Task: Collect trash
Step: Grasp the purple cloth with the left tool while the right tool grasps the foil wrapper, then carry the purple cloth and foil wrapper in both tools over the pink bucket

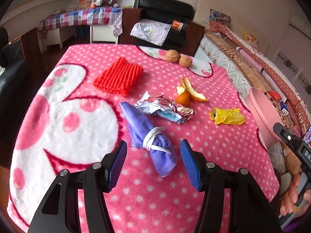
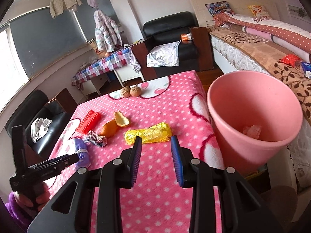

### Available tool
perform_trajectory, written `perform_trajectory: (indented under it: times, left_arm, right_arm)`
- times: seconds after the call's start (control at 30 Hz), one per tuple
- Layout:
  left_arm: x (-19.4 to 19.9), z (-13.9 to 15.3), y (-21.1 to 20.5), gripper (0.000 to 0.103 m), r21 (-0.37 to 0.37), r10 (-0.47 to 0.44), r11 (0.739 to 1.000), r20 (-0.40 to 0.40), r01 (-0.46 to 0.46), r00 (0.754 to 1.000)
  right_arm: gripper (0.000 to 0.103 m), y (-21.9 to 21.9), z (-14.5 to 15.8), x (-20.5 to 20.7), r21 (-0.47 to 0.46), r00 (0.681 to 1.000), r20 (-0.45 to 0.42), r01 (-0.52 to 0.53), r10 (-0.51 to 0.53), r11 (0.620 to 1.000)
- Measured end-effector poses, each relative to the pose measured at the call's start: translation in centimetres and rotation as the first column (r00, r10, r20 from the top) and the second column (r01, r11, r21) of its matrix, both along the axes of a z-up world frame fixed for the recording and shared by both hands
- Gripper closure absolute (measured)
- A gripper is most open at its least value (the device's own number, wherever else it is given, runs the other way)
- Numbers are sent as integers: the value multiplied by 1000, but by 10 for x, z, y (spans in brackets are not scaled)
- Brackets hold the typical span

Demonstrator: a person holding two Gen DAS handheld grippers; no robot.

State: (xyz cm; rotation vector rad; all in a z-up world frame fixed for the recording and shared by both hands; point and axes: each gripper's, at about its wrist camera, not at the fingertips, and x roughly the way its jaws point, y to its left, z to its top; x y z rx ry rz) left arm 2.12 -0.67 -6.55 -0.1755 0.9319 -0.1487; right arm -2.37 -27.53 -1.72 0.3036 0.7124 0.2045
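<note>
A purple cloth bundle (image 1: 149,136) tied with white string lies on the pink dotted blanket (image 1: 213,155). My left gripper (image 1: 153,149) is open, its blue pads on either side of the bundle's near end without pressing it. A yellow wrapper (image 2: 149,134) lies just beyond the tips of my right gripper (image 2: 156,142), which is open with nothing between its pads. Crumpled foil paper (image 1: 165,109) and orange peel (image 1: 189,93) lie mid-table. A pink bin (image 2: 252,104) stands at the table's right edge with a paper wad (image 2: 251,130) inside.
A red foam net (image 1: 118,76) and two walnuts (image 1: 177,57) sit toward the far side of the table. A black armchair (image 1: 165,19) stands behind it and a bed (image 2: 262,44) runs along the right. A hand (image 1: 293,198) holds the right tool.
</note>
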Motion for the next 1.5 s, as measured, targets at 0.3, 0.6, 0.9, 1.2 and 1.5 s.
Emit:
perform_trajectory:
  times: [0.3, 0.6, 0.9, 1.2, 1.5]
  left_arm:
    - [11, -13, 8, 79, -68, 16, 997, -65, -21, 998]
    - [3, -3, 45, 80, -98, 58, 993, -15, -60, 998]
    - [0, -5, 65, 80, -138, 55, 989, -14, -56, 998]
    - [5, -17, 74, 80, -179, 40, 983, -55, -49, 998]
    - [8, -19, 78, 79, -211, 34, 976, -51, -44, 998]
  right_arm:
    - [72, 38, -2, 6, -13, 989, -2, -150, 150, 989]
    - [72, 86, -11, 33, 4, 957, -70, -282, 282, 959]
    - [72, 134, -22, 79, -25, 917, -126, -384, 378, 923]
    - [72, 149, -42, 110, 8, 879, -229, -428, 418, 904]
    - [72, 176, -49, 101, -44, 842, -247, -505, 480, 862]
